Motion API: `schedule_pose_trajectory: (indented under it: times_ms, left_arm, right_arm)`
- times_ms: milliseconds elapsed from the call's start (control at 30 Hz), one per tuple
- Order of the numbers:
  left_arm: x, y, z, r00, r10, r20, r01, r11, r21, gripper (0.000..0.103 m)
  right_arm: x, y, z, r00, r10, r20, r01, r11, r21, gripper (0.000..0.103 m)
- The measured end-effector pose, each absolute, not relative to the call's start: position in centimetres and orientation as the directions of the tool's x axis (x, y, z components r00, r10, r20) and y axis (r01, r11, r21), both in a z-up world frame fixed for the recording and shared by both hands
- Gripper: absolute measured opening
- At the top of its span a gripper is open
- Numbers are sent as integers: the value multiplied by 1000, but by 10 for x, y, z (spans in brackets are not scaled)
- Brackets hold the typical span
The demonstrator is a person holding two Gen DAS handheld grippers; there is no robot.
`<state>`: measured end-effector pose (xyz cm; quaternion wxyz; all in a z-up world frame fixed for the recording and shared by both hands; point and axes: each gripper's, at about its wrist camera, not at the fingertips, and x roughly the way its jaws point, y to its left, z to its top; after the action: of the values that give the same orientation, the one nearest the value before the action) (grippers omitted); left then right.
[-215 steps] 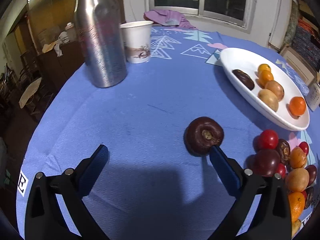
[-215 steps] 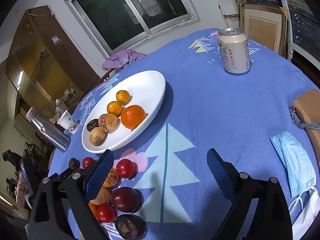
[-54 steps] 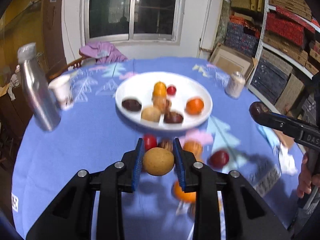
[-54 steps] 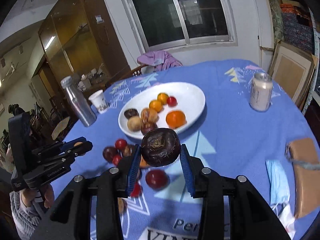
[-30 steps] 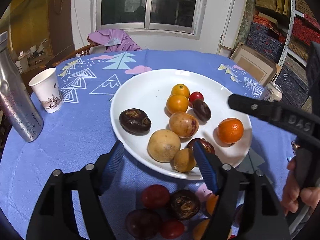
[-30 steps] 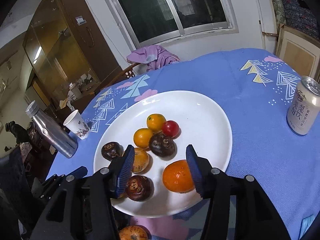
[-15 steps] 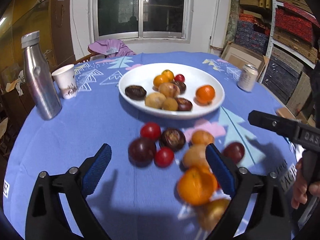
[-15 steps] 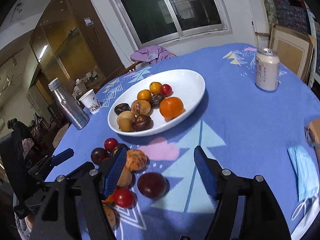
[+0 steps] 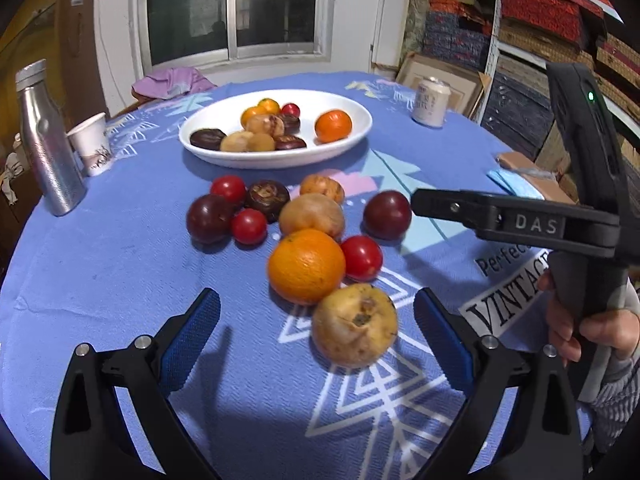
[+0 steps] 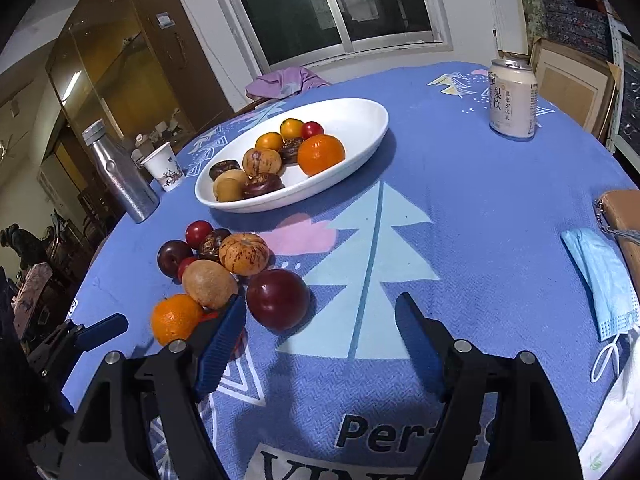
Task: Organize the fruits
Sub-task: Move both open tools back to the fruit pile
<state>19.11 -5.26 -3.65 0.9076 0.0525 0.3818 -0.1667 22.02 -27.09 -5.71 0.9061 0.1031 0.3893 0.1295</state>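
A white oval plate [image 9: 344, 142] [image 10: 360, 120] holds several fruits at the far side of the blue cloth. A loose cluster of fruits lies nearer. In the left wrist view my left gripper [image 9: 316, 330] is open and empty, with a yellow-brown fruit [image 9: 354, 326] between its fingers and an orange [image 9: 306, 266] just beyond. In the right wrist view my right gripper [image 10: 320, 334] is open and empty, with a dark red plum [image 10: 277, 304] just ahead of its left finger. The right gripper also shows at the right in the left wrist view [image 9: 480, 212].
A steel bottle [image 9: 46, 140] and a paper cup [image 9: 92, 144] stand at the left. A drink can [image 10: 512, 98] stands at the far right. A blue face mask [image 10: 600, 272] and a brown pouch [image 10: 624, 216] lie at the right edge.
Both grippers have dropped lower and closer to the loose fruit cluster. The left now straddles the yellow-brown fruit; the right is beside the dark red plum. Both stay open.
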Motion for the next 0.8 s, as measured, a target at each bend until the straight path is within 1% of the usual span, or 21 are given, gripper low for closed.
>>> schedule_pose_trajectory:
  times_ms: [200,267,333,500,567,600,733,800]
  left_arm:
    - [197,-58,-44,631,-216,-745,329,944,4,95]
    - [197,-61,-45,633,-198,-749,330,944,30,91]
    - [198,-64,-46,630,-188,-754,334,942,44,90]
    - [198,-69,-47,628,-181,-757,347,935,65,78]
    - [195,-74,-46,636,-183,-750,366,927,84,66]
    - [193,-76,-45,638,-186,-747,374,923,90,63]
    - [191,-78,-44,648,-183,-740,379,919,104,58]
    - [190,-79,-43,653,-184,-735,382,918,109,55]
  right_arm:
    - [228,-256,-60,652,289,-701,-179,957,228,78]
    - [230,-251,-62,644,283,-711,-188,959,211,78]
    - [230,-247,-63,639,283,-716,-199,959,202,78]
    - [231,-243,-64,635,280,-720,-209,960,189,78]
    - [231,-241,-65,632,280,-723,-213,959,185,78]
    - [232,-241,-65,629,281,-725,-217,959,184,78]
    - [233,-237,-67,621,284,-730,-226,957,180,76]
    - [233,-236,-67,616,287,-733,-232,956,179,68]
